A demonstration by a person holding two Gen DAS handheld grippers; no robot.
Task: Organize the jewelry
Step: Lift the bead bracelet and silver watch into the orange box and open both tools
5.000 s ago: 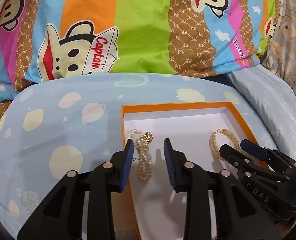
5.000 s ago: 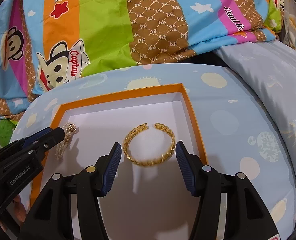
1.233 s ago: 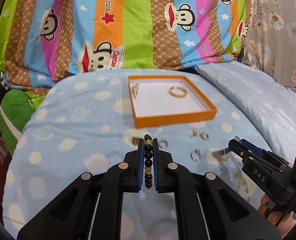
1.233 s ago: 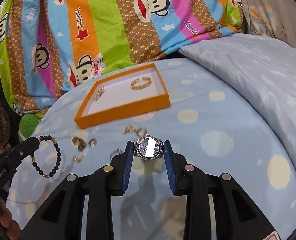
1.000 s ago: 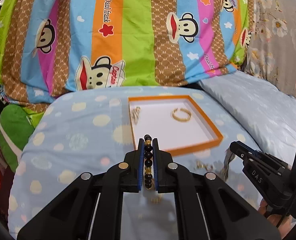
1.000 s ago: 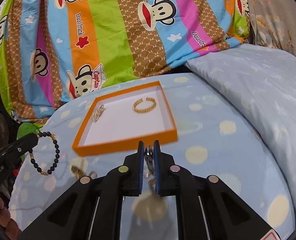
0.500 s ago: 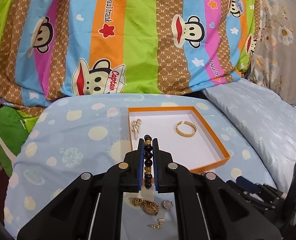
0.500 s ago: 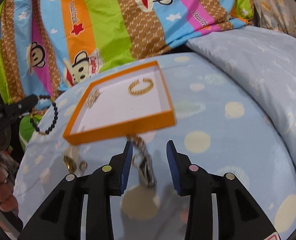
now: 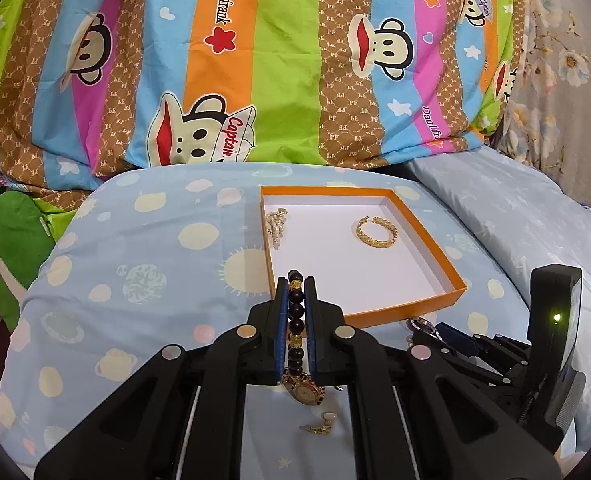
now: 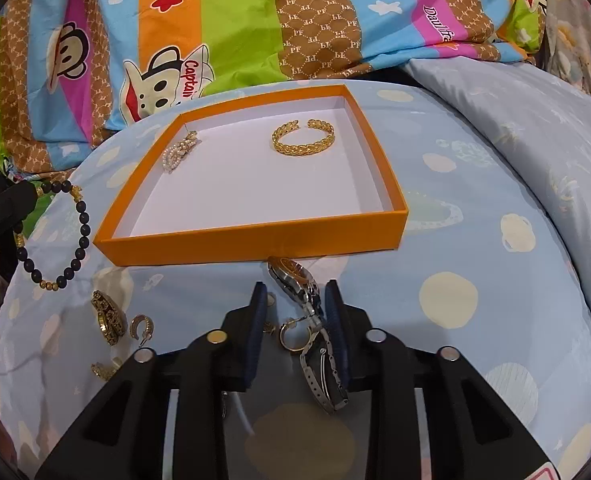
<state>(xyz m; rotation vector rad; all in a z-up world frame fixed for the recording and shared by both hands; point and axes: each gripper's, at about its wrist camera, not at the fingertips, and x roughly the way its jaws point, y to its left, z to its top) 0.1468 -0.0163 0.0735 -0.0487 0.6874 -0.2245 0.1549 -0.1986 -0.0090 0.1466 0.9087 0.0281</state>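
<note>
Found a shallow orange cardboard box with a white inside (image 10: 255, 246) toward the far side of the bed. Saw two pieces in it: a pearl-and-gold bracelet (image 10: 179, 154) at the far left corner and a woven gold open bangle (image 10: 303, 140) near the far right corner, well apart.

Found the left hand-held gripper (image 9: 295, 284) pressed tight on a black bead bracelet with gold spacers (image 9: 296, 314), held above the box's near left corner. Found the right hand-held gripper (image 10: 295, 287) spread, its jaws just having been closing. Saw a silver metal-strap wristwatch (image 10: 293, 276) between them, leaning on the right pad only, just in front of the box's near wall.

Noted loose gold pieces on the pale blue planet-print bedsheet (image 10: 475, 240) before the box: a gold hoop earring (image 10: 293, 336), a gold-coloured watch (image 10: 109, 318), a small gold hoop (image 10: 141, 326). Saw a striped monkey-print quilt (image 10: 235, 8) heaped along the bed's far edge.
</note>
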